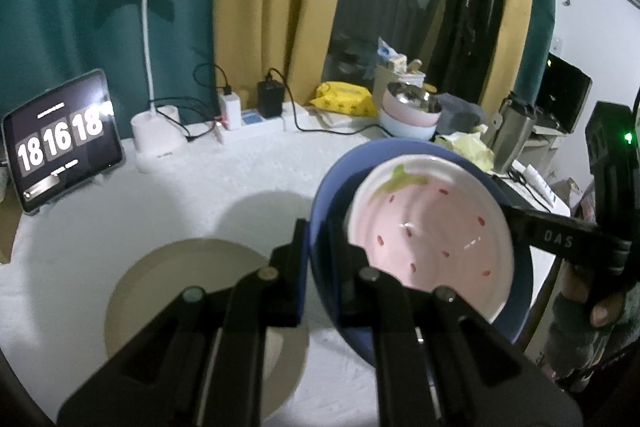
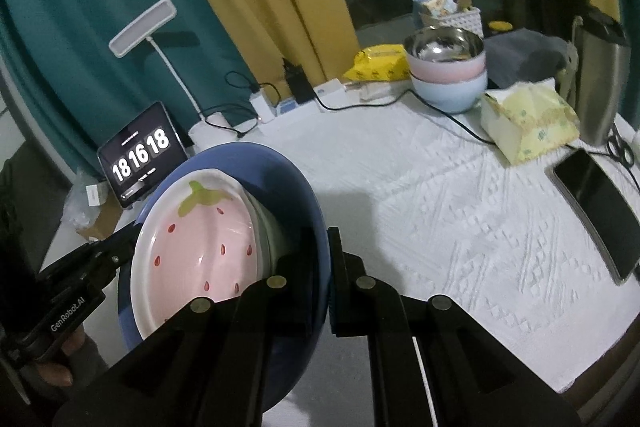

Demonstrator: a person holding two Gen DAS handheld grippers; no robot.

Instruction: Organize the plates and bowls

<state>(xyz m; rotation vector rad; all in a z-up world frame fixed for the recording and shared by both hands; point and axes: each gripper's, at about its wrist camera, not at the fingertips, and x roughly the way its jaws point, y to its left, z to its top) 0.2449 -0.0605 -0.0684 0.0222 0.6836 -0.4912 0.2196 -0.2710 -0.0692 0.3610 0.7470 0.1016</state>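
A blue plate [image 1: 332, 183] with a pink strawberry plate [image 1: 432, 227] resting in it is held tilted above the white table. My left gripper [image 1: 318, 267] is shut on the blue plate's left rim. My right gripper [image 2: 322, 275] is shut on its opposite rim [image 2: 280, 163]; the strawberry plate [image 2: 200, 247] shows there too. A beige plate [image 1: 180, 279] lies flat on the table under my left gripper. A stack of bowls [image 1: 408, 115], steel in pink in pale blue, stands at the back; it also shows in the right wrist view [image 2: 448, 71].
A tablet clock [image 1: 60, 143], a white desk lamp [image 1: 154, 131], a power strip with chargers [image 1: 256, 123] and a yellow packet [image 1: 344, 99] line the back edge. A tissue box [image 2: 528, 123], a steel flask [image 2: 596, 75] and a phone [image 2: 596, 211] sit on the right.
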